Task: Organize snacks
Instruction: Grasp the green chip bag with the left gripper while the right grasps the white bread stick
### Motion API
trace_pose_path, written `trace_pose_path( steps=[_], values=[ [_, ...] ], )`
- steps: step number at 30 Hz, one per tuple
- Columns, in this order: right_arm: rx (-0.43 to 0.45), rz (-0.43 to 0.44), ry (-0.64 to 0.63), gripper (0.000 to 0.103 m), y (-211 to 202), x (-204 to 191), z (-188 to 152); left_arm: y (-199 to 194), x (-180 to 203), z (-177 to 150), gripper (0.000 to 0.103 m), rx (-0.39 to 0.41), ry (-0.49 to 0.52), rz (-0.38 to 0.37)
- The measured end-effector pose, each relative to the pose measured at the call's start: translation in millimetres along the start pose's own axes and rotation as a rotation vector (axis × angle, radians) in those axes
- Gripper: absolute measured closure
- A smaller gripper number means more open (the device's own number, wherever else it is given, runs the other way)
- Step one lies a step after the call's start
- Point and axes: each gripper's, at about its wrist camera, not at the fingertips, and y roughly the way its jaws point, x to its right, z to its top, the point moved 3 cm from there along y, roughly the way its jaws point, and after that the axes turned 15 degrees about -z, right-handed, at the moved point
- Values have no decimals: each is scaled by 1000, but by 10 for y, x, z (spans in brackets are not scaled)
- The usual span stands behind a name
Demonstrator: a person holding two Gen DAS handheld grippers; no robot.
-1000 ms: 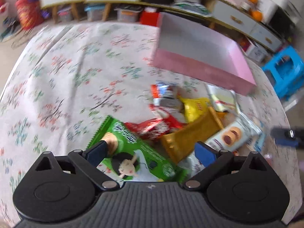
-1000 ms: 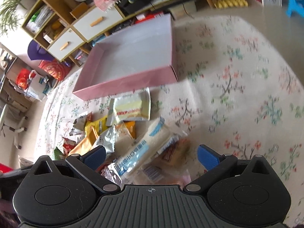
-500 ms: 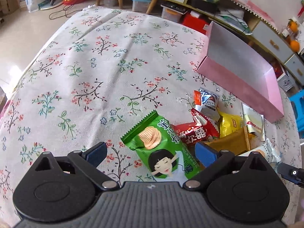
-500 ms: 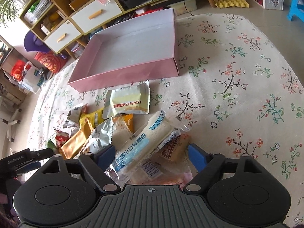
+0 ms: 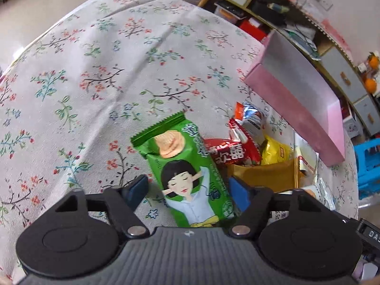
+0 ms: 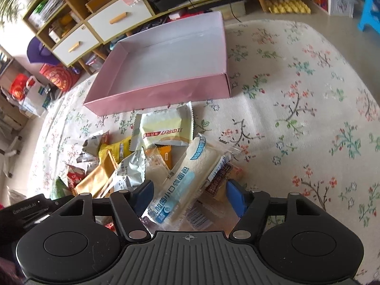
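Note:
A pile of snack packets lies on the floral tablecloth in front of an empty pink box (image 5: 301, 95), also in the right wrist view (image 6: 166, 64). My left gripper (image 5: 188, 192) is open, its fingers on either side of a green packet with a girl's picture (image 5: 187, 173). Beside it lie a red packet (image 5: 230, 153), a gold packet (image 5: 263, 175) and a yellow one (image 5: 275, 152). My right gripper (image 6: 190, 196) is open around a long white and blue bread packet (image 6: 185, 180). A pale yellow packet (image 6: 163, 128) lies near the box.
The floral cloth (image 5: 95, 71) covers a round table (image 6: 308, 95). Low cabinets and shelves (image 6: 95, 23) with clutter stand behind it. A blue stool (image 5: 368, 163) stands at the right of the left wrist view. The other gripper's body (image 6: 26, 211) shows at the lower left.
Both grippers have moved lower and closer to the pile. The green packet now lies between the left fingers, and the right fingers have narrowed around the bread packet.

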Motion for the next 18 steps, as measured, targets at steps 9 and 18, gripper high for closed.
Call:
trace_pose_path(
  steps=[9,18],
  values=[
    [121,-120,-219,35,13,-274,-110,32,124,3,60,-12,167,15],
    [159,-94,-301,68,-26,-342,-157,55,116,-8,51,-35,241,62]
  ],
)
